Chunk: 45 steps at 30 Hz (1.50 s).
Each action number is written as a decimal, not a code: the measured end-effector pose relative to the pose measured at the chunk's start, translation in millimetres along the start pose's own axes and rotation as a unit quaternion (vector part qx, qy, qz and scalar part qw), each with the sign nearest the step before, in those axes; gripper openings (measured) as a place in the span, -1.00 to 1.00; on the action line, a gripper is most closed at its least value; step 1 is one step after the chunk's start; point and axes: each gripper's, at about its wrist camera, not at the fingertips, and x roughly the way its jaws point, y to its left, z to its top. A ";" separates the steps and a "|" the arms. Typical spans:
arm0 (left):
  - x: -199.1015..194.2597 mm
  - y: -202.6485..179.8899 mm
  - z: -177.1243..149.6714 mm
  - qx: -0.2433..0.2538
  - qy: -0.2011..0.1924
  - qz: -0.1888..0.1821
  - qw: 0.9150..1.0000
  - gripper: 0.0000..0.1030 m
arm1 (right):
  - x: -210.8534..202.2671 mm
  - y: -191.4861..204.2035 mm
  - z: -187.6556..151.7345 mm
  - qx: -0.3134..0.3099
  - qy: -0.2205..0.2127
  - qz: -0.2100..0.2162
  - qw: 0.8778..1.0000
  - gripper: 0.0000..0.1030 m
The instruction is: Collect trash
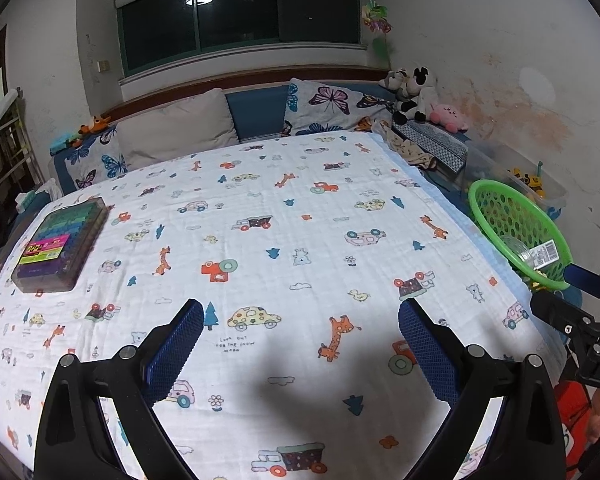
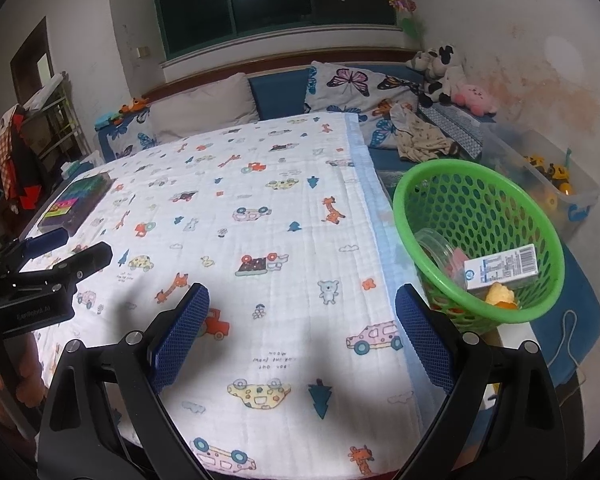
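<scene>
Blue-padded and spread wide, the left gripper (image 1: 300, 344) holds nothing, and below it lies only the printed blanket (image 1: 284, 208). The right gripper (image 2: 302, 332) is likewise spread and empty over the blanket's near right part. Just ahead and right of the right gripper stands the green basket (image 2: 500, 184), off the blanket's edge. In it lie a small carton (image 2: 502, 268), a clear plastic cup (image 2: 436, 246) and something orange-yellow (image 2: 500, 296) at the near rim. Farther ahead and left of both tools, a clear box of coloured pieces (image 1: 62, 240) rests on the blanket; whether it counts as trash I cannot tell. Beyond are pillows (image 1: 176, 128) and soft toys (image 1: 416, 96). Judging by this, collecting looks nearly or wholly done: no loose litter shows on the blanket.
</scene>
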 end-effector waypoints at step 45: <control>2.9 5.2 -3.2 -0.018 0.004 0.015 1.000 0.84 | 5.6 4.1 -6.4 0.004 0.009 0.009 1.000 0.82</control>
